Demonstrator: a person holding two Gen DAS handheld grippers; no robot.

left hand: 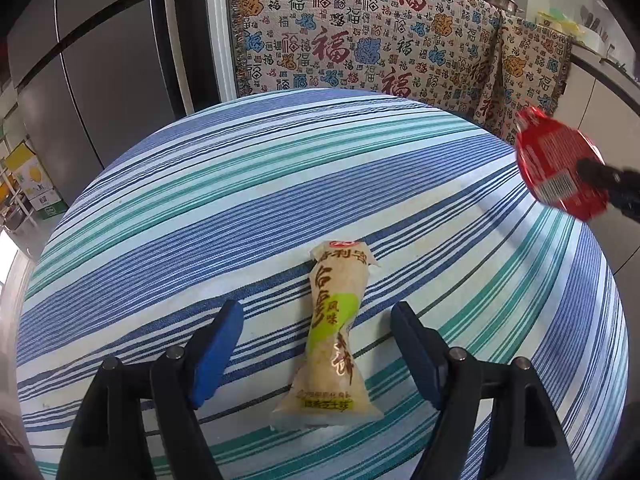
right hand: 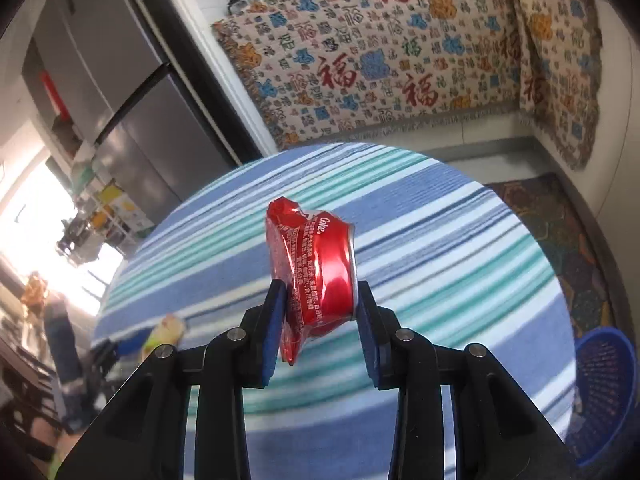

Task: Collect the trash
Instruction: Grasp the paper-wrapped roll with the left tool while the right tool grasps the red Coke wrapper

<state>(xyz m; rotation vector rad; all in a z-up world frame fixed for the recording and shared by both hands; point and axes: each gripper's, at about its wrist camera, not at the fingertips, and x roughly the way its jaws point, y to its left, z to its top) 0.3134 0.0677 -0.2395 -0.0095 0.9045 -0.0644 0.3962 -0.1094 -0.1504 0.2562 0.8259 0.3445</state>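
Left gripper (left hand: 318,344): jaws spread, straddling a twisted beige-and-green snack wrapper (left hand: 334,344) lying on the striped tablecloth (left hand: 240,184), pads clear of it. Right gripper (right hand: 322,312): jaws pinching a crushed red cola can (right hand: 314,276), held above the cloth. Patterned throw (right hand: 380,60) behind; blue basket (right hand: 604,392) on floor at right.
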